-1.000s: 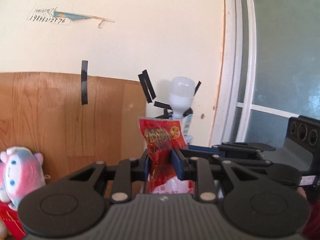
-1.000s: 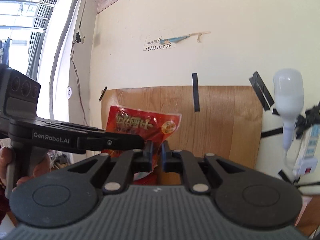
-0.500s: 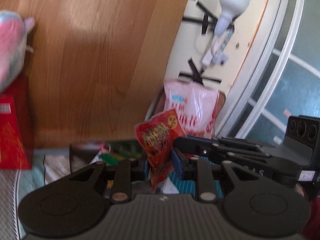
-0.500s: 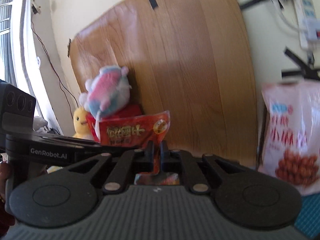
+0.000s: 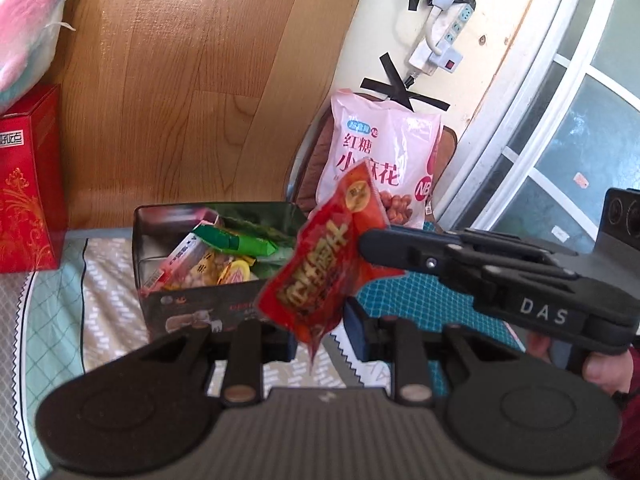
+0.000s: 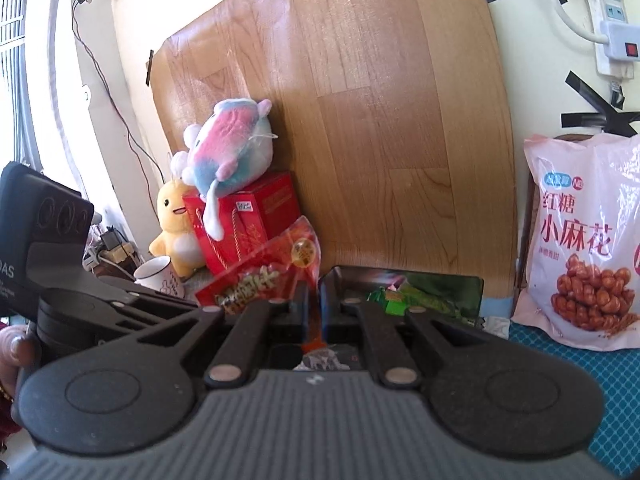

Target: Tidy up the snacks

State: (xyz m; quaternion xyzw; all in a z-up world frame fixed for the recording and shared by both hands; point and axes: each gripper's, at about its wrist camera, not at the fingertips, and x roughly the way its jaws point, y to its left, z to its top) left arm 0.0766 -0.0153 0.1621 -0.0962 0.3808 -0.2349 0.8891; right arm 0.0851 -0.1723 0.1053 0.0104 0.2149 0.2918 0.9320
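Pinching the red snack packet [image 6: 276,276] by its edge, the right hand-held gripper [image 6: 314,304] suspends it tilted, just beside the open snack box [image 5: 208,264]. The left hand-held gripper [image 5: 318,332] is spread around the packet's lower end, apparently without gripping.

couldn't see the red snack packet [image 6: 264,276] bottom behind my right gripper [image 6: 314,300], plush toy [image 5: 28,32] got cropped, tin [image 5: 208,268] print too blurry

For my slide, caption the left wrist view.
Right gripper holds a red snack packet beside an open snack tin.
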